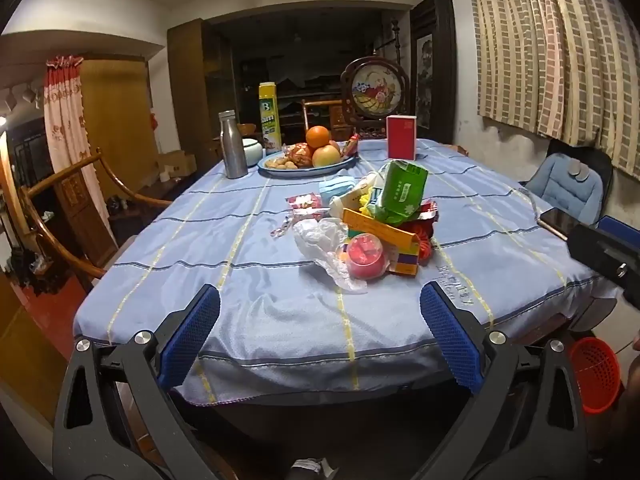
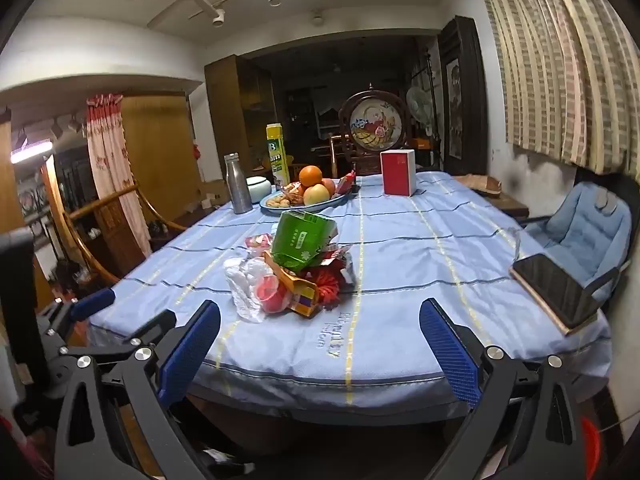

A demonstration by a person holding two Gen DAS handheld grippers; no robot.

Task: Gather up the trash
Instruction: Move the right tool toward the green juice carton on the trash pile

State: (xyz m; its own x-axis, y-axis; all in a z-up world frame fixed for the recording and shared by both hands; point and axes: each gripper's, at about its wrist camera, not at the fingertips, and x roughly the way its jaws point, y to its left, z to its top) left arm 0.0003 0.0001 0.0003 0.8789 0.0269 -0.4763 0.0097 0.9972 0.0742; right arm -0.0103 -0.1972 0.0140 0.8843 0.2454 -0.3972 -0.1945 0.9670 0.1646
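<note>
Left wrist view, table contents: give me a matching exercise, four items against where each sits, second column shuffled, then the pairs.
Items:
1. metal bottle
2. red box
3. phone
4. orange basket

Places:
A. below the table's near right corner
B. standing at the far end, right of the fruit plate
C. on the cloth's right edge
D. standing left of the fruit plate

Pairs: 1-D, 2-B, 3-C, 4-A
</note>
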